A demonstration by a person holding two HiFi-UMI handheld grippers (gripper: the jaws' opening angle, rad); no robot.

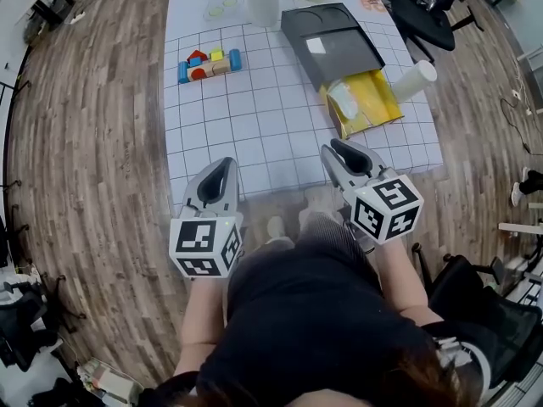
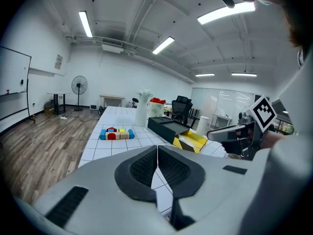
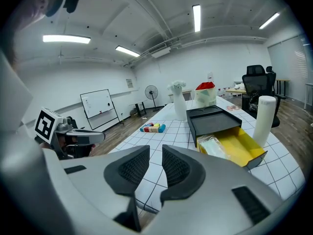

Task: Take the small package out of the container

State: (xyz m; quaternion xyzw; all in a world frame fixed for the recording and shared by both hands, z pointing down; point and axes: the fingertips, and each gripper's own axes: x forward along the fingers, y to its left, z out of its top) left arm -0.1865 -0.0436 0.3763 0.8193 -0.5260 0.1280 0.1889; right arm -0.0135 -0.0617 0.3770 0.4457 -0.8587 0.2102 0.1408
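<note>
left hand-held gripper [image 1: 222,166] pressed together, right hand-held gripper [image 1: 338,149] slightly spread, empty; both hover at the tabletop [image 1: 254,134] edge, well short of the package [image 1: 344,100].

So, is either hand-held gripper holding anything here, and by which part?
Nothing is held: left hand-held gripper shut, empty; right hand-held gripper slightly open, empty. The small package lies in the yellow drawer.

Bench [image 1: 254,134]: white, dark grid lines.
Container [image 1: 331,41]: dark grey shell, yellow drawer [image 1: 377,100].
Small package [image 1: 344,102]: pale, translucent.
Blocks [image 1: 209,64]: red, blue, yellow, green, tan.
Floor [image 1: 85,142]: brown wood grain.
Left hand-held gripper [image 1: 219,170], right hand-held gripper [image 1: 339,149]: grey, with black-and-white square markers.
</note>
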